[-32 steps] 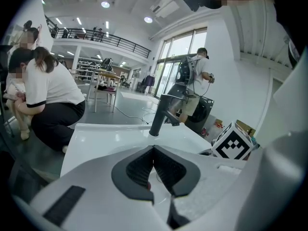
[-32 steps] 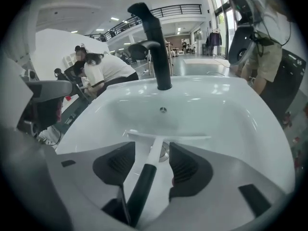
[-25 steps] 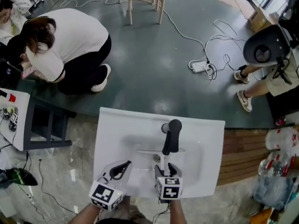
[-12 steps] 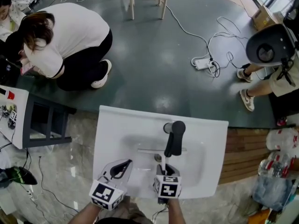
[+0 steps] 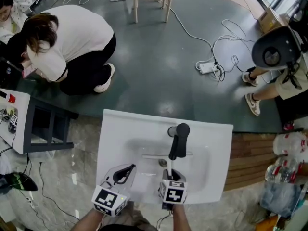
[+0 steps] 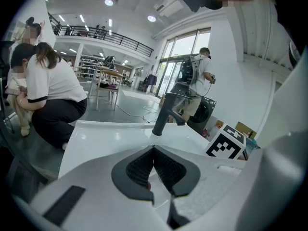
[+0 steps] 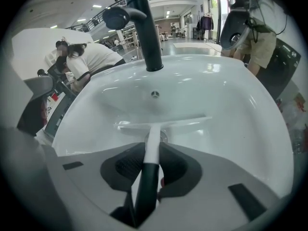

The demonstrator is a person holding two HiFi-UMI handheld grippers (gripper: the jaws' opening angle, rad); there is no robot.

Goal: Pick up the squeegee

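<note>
While the right gripper is closing, its pads already sit against both sides of the squeegee handle. The grip is close to where the handle's white part meets its black part

Squeegee, long axis: the handle runs from between the jaws forward and down into the sink. Its black end is nearest the gripper; its white end points toward the faucet. The handle passes over the drain

Blade: set crosswise to the handle. It lies left to right on the basin floor, between drain and faucet base, apart from the faucet

Left gripper: jaws together at the tips, nothing between them. It is held over the near left part of the sink, beside the right gripper and apart from it, aimed across the white rim toward the faucet. It touches neither squeegee nor basin as far as the head view shows

Beyond the sink: dark floor, a person crouching at far left, and a power strip with loose cables to the right of centre
</note>
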